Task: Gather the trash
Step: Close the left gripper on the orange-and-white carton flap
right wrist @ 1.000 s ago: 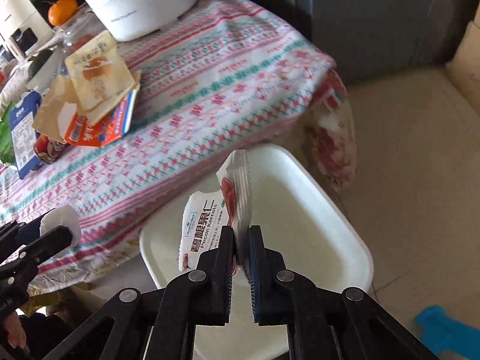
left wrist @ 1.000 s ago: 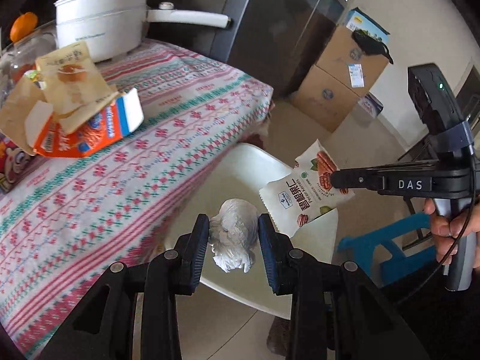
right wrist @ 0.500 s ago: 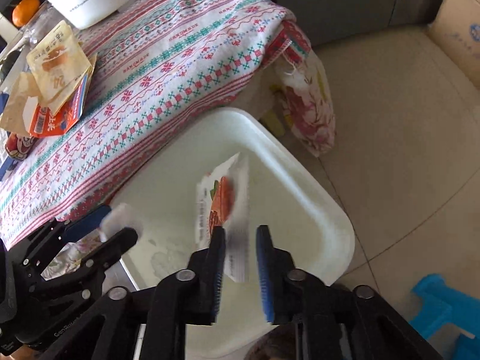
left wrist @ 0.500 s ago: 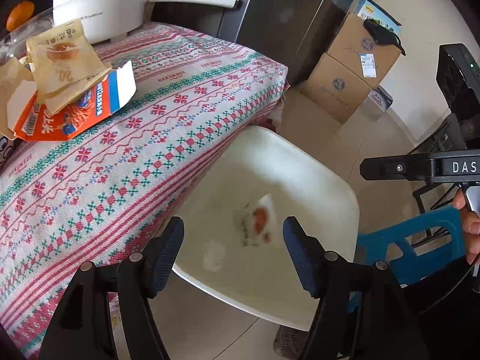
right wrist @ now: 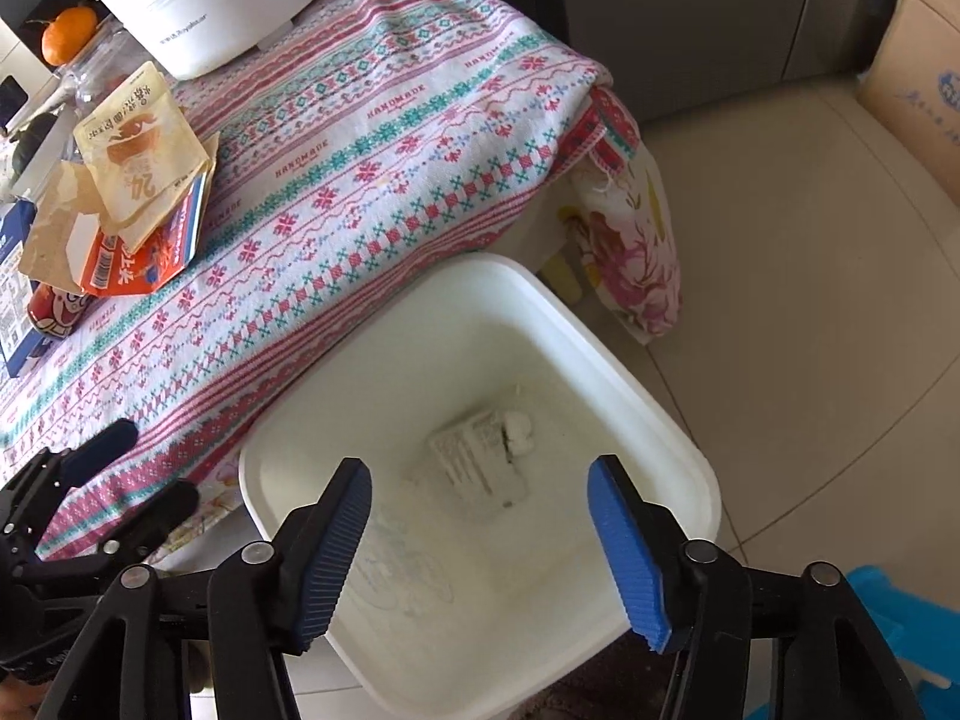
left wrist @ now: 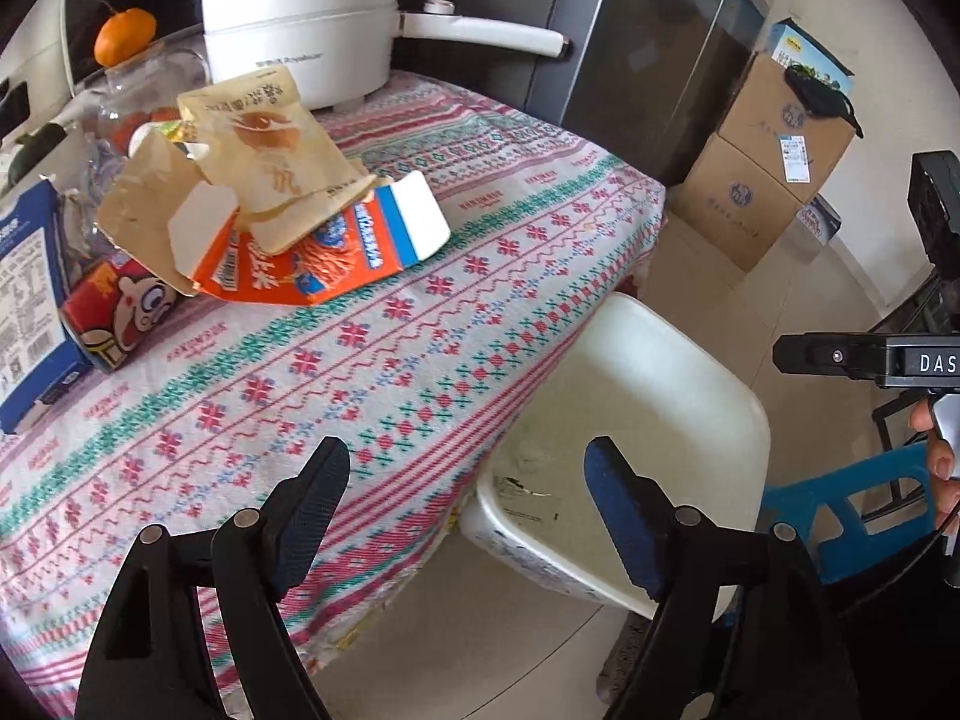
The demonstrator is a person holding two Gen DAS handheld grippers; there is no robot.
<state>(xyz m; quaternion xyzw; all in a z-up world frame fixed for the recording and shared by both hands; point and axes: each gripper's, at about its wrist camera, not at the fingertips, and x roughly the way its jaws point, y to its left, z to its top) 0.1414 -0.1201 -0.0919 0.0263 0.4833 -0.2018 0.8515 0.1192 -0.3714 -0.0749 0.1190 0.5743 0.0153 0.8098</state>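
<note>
A white bin (right wrist: 630,372) stands on the floor beside the table; it also shows in the left wrist view (left wrist: 708,384). Inside it lie the snack packet (right wrist: 480,468) and the crumpled white tissue (right wrist: 517,431). My right gripper (right wrist: 480,546) is open and empty above the bin. My left gripper (left wrist: 465,516) is open and empty over the table edge and the bin's near rim. On the patterned tablecloth (left wrist: 372,360) lie an orange carton (left wrist: 312,252), a tan snack bag (left wrist: 264,138) and torn brown paper (left wrist: 141,210).
A white pot (left wrist: 300,24), an orange (left wrist: 125,36), a glass jar (left wrist: 138,96), a red can (left wrist: 120,312) and a blue box (left wrist: 27,300) are on the table. Cardboard boxes (left wrist: 768,162) stand by the wall. A blue stool (left wrist: 840,516) is near the bin.
Both grippers opened and let go: the tissue and the snack packet fell into the bin. Both grippers have pulled back from the bin.
</note>
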